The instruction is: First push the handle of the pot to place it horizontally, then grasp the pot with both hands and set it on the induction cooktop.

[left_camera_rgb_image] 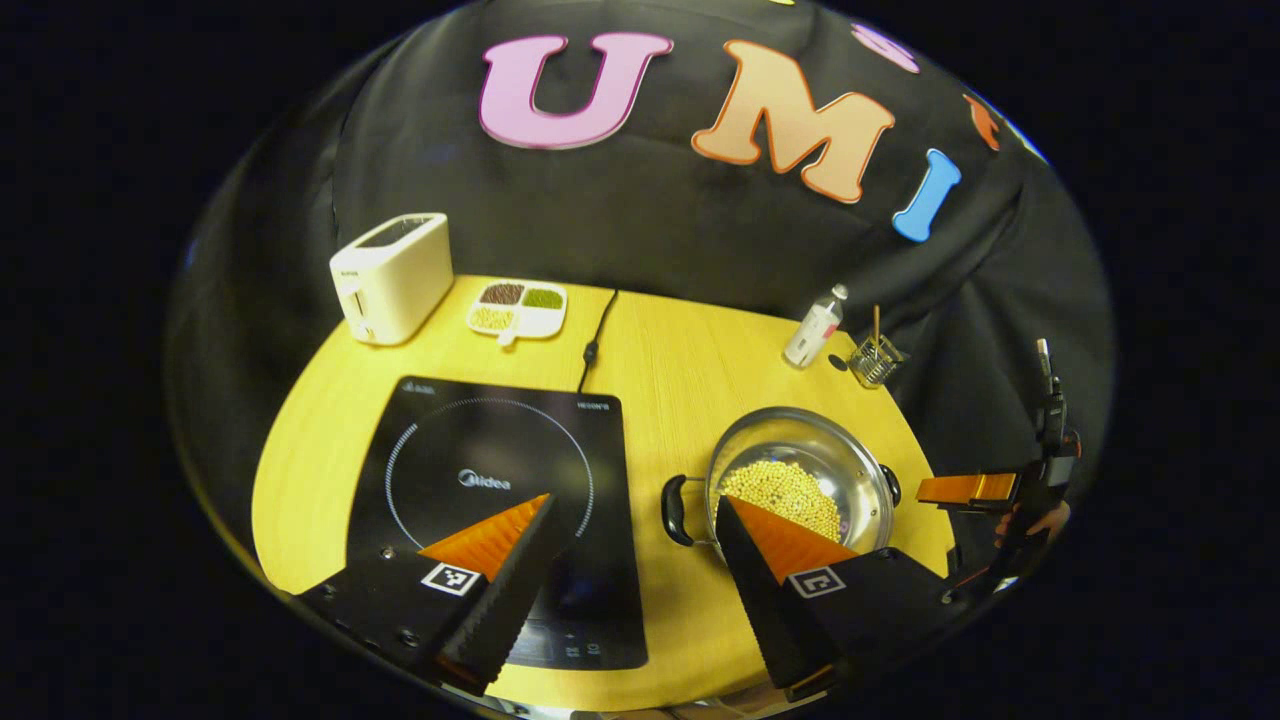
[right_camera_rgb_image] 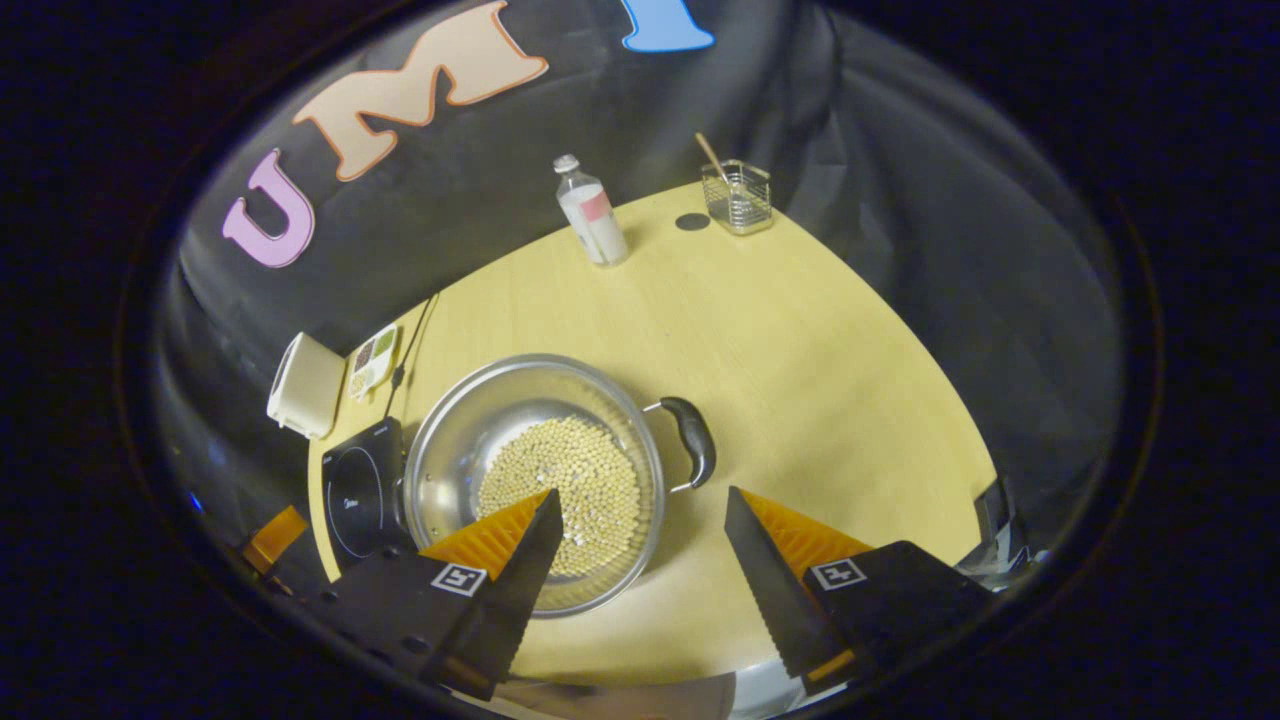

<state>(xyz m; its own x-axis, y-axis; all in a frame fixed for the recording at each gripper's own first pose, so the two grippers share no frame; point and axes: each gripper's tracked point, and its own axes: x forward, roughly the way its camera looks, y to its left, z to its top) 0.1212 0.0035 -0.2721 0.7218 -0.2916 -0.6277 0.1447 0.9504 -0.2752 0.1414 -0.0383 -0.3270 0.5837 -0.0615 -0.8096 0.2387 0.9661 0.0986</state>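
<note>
The pot (right_camera_rgb_image: pixel 535 480) full of beans sits on the table (right_camera_rgb_image: pixel 800 360) right beside the cooktop (left_camera_rgb_image: pixel 500 490), and the left gripper (left_camera_rgb_image: pixel 635 520) and right gripper (right_camera_rgb_image: pixel 640 515) hang above it, both wide open and holding nothing.

Ahead of the left gripper (left_camera_rgb_image: pixel 632 515), a black induction cooktop (left_camera_rgb_image: pixel 470 470) with a white ring on yellow wood-grain table (left_camera_rgb_image: pixel 680 360). Silver pot (right_camera_rgb_image: pixel 470 420), black handles, pale yellow beans, probably soybeans (right_camera_rgb_image: pixel 565 490). Cream toaster (left_camera_rgb_image: pixel 392 275).
</note>
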